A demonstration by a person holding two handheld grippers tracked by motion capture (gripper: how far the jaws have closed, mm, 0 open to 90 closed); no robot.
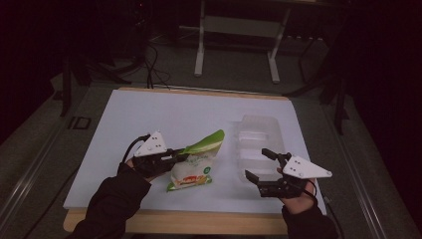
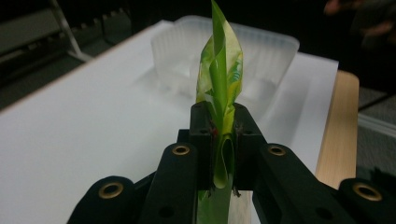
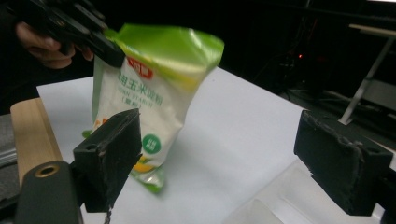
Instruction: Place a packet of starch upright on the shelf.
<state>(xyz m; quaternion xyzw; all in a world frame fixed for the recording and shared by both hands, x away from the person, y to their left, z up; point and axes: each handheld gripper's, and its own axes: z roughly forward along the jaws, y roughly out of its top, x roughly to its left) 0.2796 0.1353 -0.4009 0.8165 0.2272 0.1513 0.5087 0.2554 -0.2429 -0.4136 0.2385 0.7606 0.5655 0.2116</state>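
Observation:
A green and white food bag [image 1: 191,168] with a red label hangs tilted over the white tabletop [image 1: 149,114]. My left gripper [image 1: 180,153] is shut on its folded green top edge; in the left gripper view the crumpled green film [image 2: 219,70] stands up from between the closed jaws of my left gripper [image 2: 219,122]. My right gripper [image 1: 258,163] is open to the right of the bag, over the near end of a clear plastic container [image 1: 259,134]. The right gripper view has the bag [image 3: 149,93] beyond the wide-apart jaws of my right gripper [image 3: 226,158], which has nothing between its pads.
The clear container [image 2: 271,51] lies right of centre on the white sheet. A wooden table edge [image 1: 199,221] runs along the front. Behind the table stand a white frame's legs [image 1: 200,55] and floor cables [image 1: 152,64].

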